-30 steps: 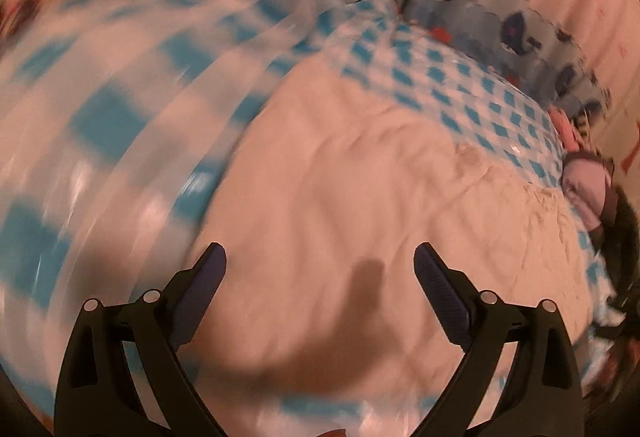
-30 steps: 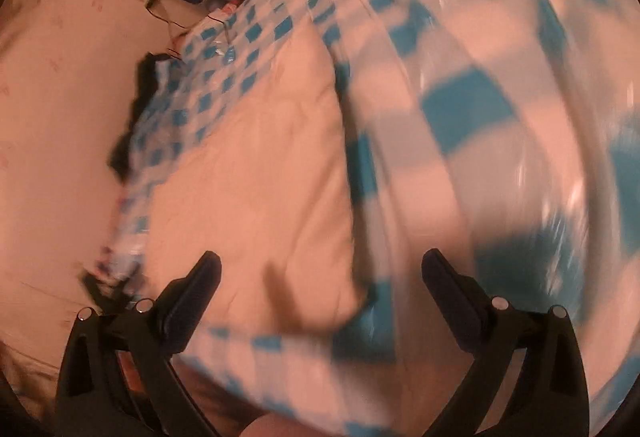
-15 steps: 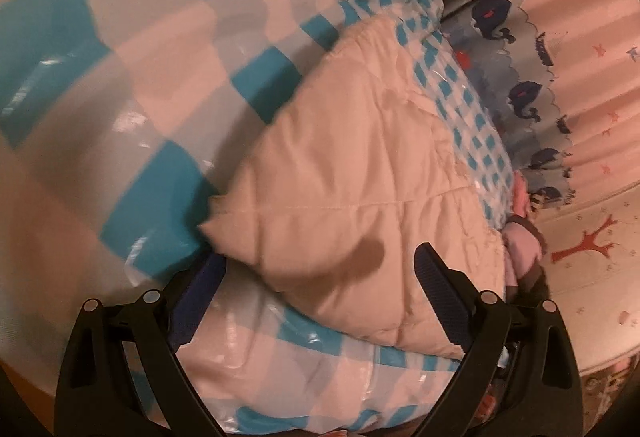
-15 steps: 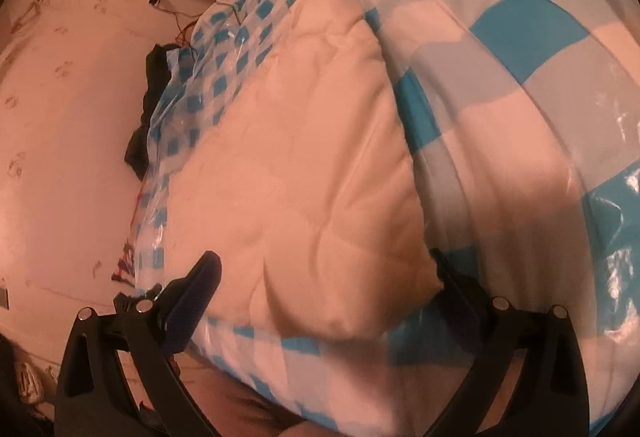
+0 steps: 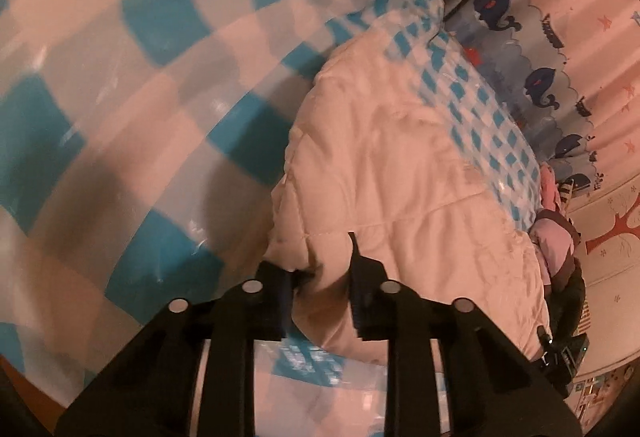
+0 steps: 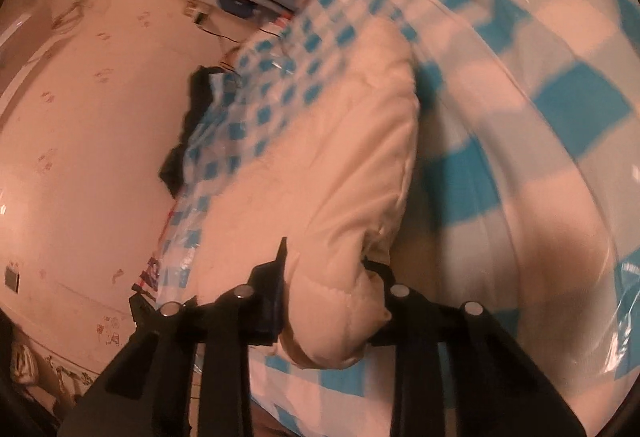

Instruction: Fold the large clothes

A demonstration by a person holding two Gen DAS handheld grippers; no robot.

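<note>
A cream quilted padded garment (image 5: pixel 404 181) lies on a blue-and-white checked plastic sheet (image 5: pixel 120 85). My left gripper (image 5: pixel 322 277) is shut on the garment's near left corner. In the right wrist view the same cream garment (image 6: pixel 320 177) runs away from the camera over the checked sheet (image 6: pixel 540 117). My right gripper (image 6: pixel 324 277) is shut on the garment's near right corner, and the padded fabric bulges between the jaws.
A whale-print curtain (image 5: pixel 532 49) hangs behind the sheet's far edge. Pink and dark clothes (image 5: pixel 556 249) are piled at the right. A dark cloth (image 6: pixel 192 129) lies at the sheet's left edge by the pale wall (image 6: pixel 80 137).
Both grippers were open above the garment. They have moved down to its near corners and closed on them.
</note>
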